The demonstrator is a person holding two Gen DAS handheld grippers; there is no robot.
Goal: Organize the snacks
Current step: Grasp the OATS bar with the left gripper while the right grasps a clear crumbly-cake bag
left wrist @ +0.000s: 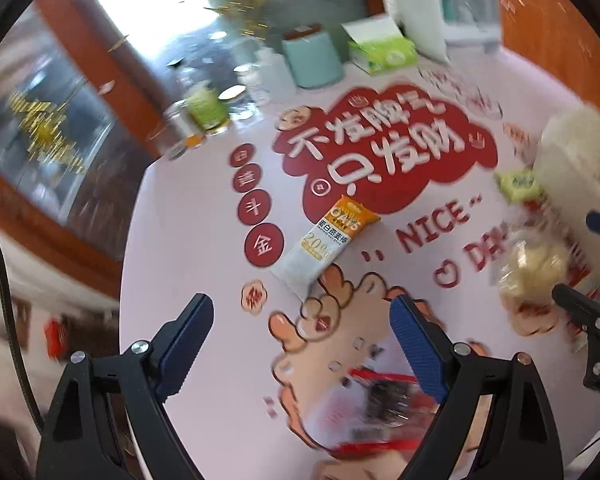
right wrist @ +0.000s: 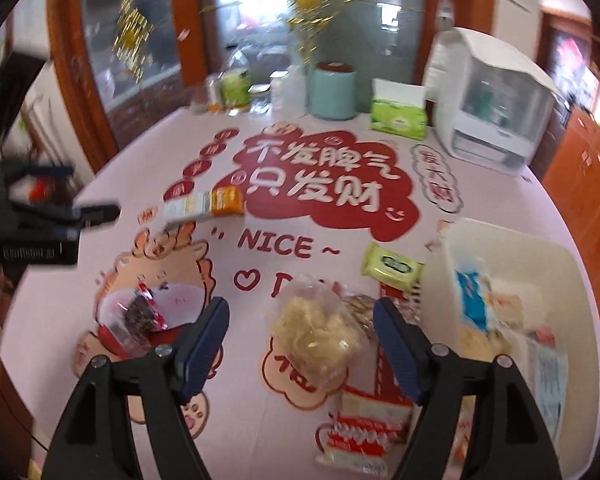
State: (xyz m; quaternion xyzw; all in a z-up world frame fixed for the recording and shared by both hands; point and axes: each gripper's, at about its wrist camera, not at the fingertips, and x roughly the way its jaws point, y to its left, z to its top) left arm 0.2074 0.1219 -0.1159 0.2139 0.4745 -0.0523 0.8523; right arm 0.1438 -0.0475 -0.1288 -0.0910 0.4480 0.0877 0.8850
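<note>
My left gripper (left wrist: 302,344) is open and empty above the table, over a red-edged clear packet of dark snacks (left wrist: 380,404), also in the right wrist view (right wrist: 140,316). An orange-and-white oat bar (left wrist: 324,244) lies ahead of it, also in the right wrist view (right wrist: 204,204). My right gripper (right wrist: 300,344) is open around a clear bag of pale puffs (right wrist: 316,332), not closed on it. A white bin (right wrist: 512,320) with several packets stands at its right. A green packet (right wrist: 392,266) and a red-white packet (right wrist: 364,432) lie near.
The table has a pink printed cloth (right wrist: 320,184). At the back stand a teal canister (right wrist: 330,88), a green tissue box (right wrist: 398,116), a white appliance (right wrist: 496,108) and jars (right wrist: 234,86). My left gripper's body shows at the left in the right wrist view (right wrist: 40,216).
</note>
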